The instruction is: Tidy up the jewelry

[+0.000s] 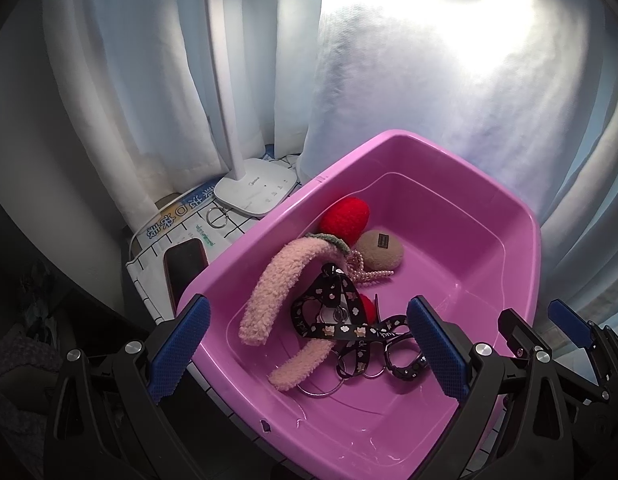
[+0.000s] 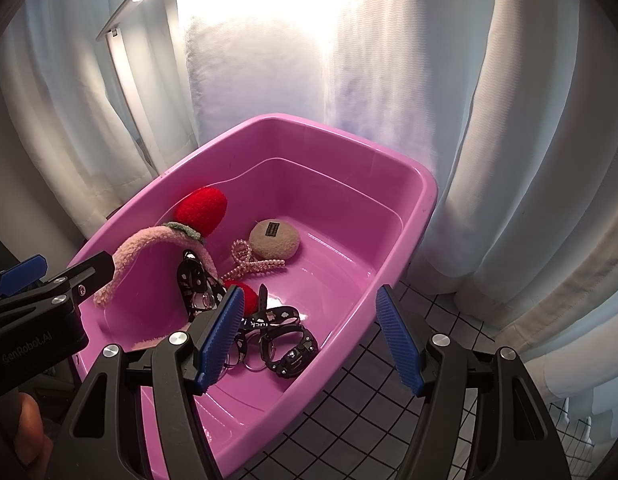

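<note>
Pink plastic tub [image 2: 389, 184] is holding the whole lot: fuzzy pink headband [image 1: 269, 280] leaning at its left wall, red knit piece [image 2: 199, 210], beige puff [image 2: 273, 240] and pearl clip [image 2: 249, 264] toward the far end, black printed lanyard [image 1: 341, 330] and black watch [image 2: 293, 354] tangling near the front edge. Judgement: either gathering is finishing or sorting out is starting; any pick should be isolating one strand. Left gripper [image 1: 309, 348] and right gripper [image 2: 309, 332] are both hovering spread wide, gripping nothing.

You see a glossy pink plastic tub [image 1: 521, 240] holding a fuzzy pale-pink headband [image 1: 269, 280] and a red knitted strawberry [image 1: 345, 216]. Your black lanyard strap [image 1: 341, 330] carries small cream cartoon prints, over a white cloth with a black grid [image 2: 389, 420].
</note>
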`<action>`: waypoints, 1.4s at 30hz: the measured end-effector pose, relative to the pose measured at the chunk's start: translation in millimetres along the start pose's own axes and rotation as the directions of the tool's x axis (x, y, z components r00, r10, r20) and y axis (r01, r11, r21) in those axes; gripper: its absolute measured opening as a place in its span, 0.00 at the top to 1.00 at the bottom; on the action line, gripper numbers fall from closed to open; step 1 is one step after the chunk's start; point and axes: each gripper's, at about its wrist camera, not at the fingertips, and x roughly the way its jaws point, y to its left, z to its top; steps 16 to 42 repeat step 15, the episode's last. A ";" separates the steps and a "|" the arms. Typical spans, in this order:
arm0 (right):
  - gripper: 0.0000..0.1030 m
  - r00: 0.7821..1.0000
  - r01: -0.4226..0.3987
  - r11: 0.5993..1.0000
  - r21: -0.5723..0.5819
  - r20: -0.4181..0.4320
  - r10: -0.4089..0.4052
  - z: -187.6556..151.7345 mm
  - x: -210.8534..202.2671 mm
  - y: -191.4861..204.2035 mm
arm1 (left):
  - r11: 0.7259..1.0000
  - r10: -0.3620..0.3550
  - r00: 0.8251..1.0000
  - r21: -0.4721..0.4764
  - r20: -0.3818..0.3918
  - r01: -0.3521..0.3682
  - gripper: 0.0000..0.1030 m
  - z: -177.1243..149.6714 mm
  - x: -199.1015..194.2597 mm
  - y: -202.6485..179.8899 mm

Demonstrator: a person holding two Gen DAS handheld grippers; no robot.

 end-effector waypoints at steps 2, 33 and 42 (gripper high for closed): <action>0.36 1.000 0.000 1.000 0.000 0.000 0.000 -0.4 -0.2 0.5 | 1.000 0.013 1.000 -0.004 0.023 -0.013 0.06 -1.4 -2.9 1.3; 0.36 1.000 -0.001 1.000 0.001 0.006 0.001 -3.2 -2.6 1.8 | 1.000 -0.007 1.000 -0.004 0.008 0.007 0.06 -2.0 -4.2 3.0; 0.36 1.000 -0.001 1.000 0.001 0.006 0.001 -3.2 -2.6 1.8 | 1.000 -0.007 1.000 -0.004 0.008 0.007 0.06 -2.0 -4.2 3.0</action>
